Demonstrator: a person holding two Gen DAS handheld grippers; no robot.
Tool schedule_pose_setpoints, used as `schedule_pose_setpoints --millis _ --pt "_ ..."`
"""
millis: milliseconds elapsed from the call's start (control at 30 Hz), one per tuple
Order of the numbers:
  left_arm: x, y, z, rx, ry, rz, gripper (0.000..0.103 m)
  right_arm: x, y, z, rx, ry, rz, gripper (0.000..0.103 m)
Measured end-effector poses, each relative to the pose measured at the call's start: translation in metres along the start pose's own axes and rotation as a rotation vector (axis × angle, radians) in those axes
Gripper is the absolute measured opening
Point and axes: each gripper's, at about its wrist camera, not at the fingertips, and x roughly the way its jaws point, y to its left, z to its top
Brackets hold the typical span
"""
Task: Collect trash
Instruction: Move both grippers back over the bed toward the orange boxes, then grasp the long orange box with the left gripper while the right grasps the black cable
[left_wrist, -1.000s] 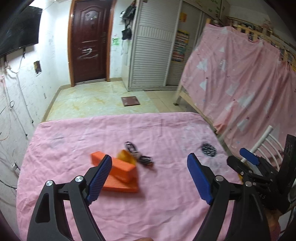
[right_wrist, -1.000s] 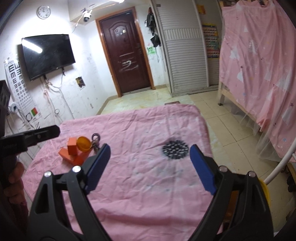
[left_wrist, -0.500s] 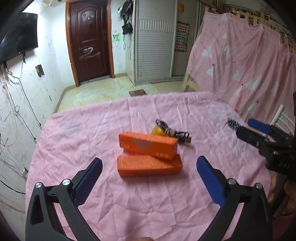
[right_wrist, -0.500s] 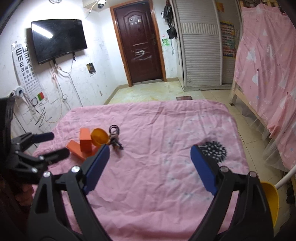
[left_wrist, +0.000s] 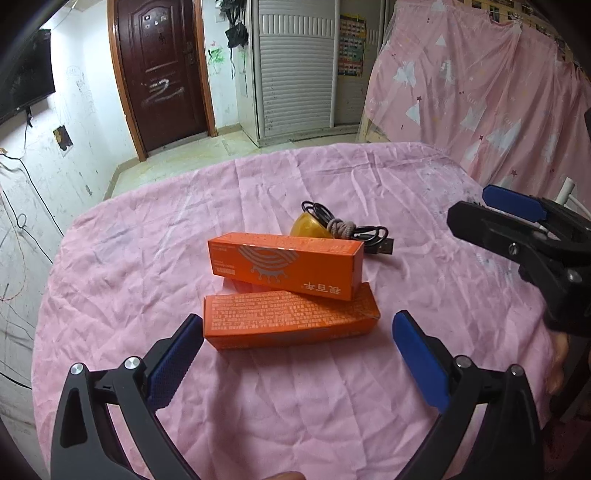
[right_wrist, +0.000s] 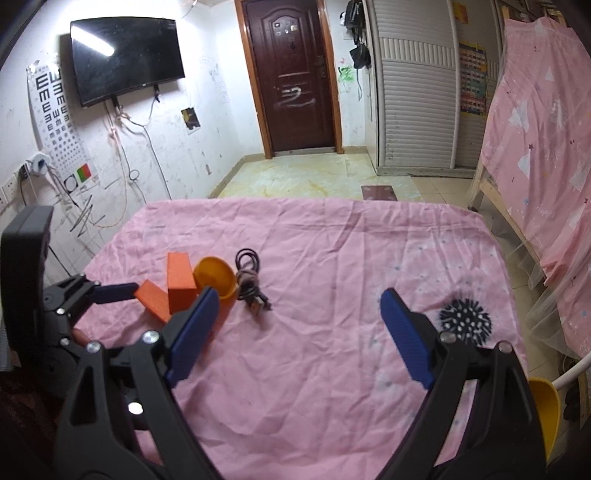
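Note:
Two orange cartons lie on the pink cloth: a near one (left_wrist: 291, 319) and a second one (left_wrist: 284, 264) resting partly on it. They also show in the right wrist view (right_wrist: 171, 286). Behind them lie a yellow cup (left_wrist: 308, 227) on its side and a coiled black USB cable (left_wrist: 351, 230). My left gripper (left_wrist: 295, 354) is open, its jaws on either side of the near carton's ends, not touching. My right gripper (right_wrist: 295, 328) is open and empty over the cloth's middle; it shows at the right in the left wrist view (left_wrist: 517, 221).
A pink cloth (right_wrist: 332, 240) covers the table. A black spiky print or object (right_wrist: 465, 319) lies at its right. A yellow scoop-like thing (right_wrist: 545, 410) sits past the right edge. A pink curtain (right_wrist: 546, 110) hangs at the right; a door (right_wrist: 291, 74) stands beyond.
My left gripper has swung to face the cartons and come close, so its jaws now flank the near carton. My right gripper has shifted slightly; both stay open.

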Motion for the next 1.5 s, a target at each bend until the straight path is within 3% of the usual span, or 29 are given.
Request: schedule_pose_setpoints --millis 267,300,333,600,833,1133,1300,1500 --pt "0.008 0.006 0.004 -0.046 0.013 -0.051 0.093 0.017 0.009 0.001 -0.032 0.041 0.003 0.086" --pt "0.008 0.007 0.003 -0.052 0.01 -0.047 0.086 0.019 0.011 0.001 -0.037 0.046 0.003 0.086" --pt "0.009 0.007 0.003 -0.052 0.011 -0.043 0.085 0.02 0.012 0.001 -0.041 0.049 0.002 0.086" --pt "0.002 0.009 -0.001 -0.041 0.006 -0.037 0.084 0.03 0.022 0.002 -0.078 0.073 -0.009 0.09" --pt "-0.018 0.035 -0.021 -0.092 0.005 -0.033 0.084 0.045 0.04 0.002 -0.165 0.116 -0.056 0.09" --pt "-0.038 0.071 -0.04 -0.181 -0.02 -0.034 0.084 0.065 0.046 0.006 -0.165 0.175 -0.043 0.06" --pt "-0.037 0.081 -0.043 -0.207 -0.019 -0.043 0.084 0.073 0.047 0.004 -0.162 0.213 -0.022 0.031" --pt "-0.038 0.081 -0.044 -0.21 -0.03 -0.053 0.084 0.072 0.046 0.004 -0.156 0.212 -0.019 0.025"
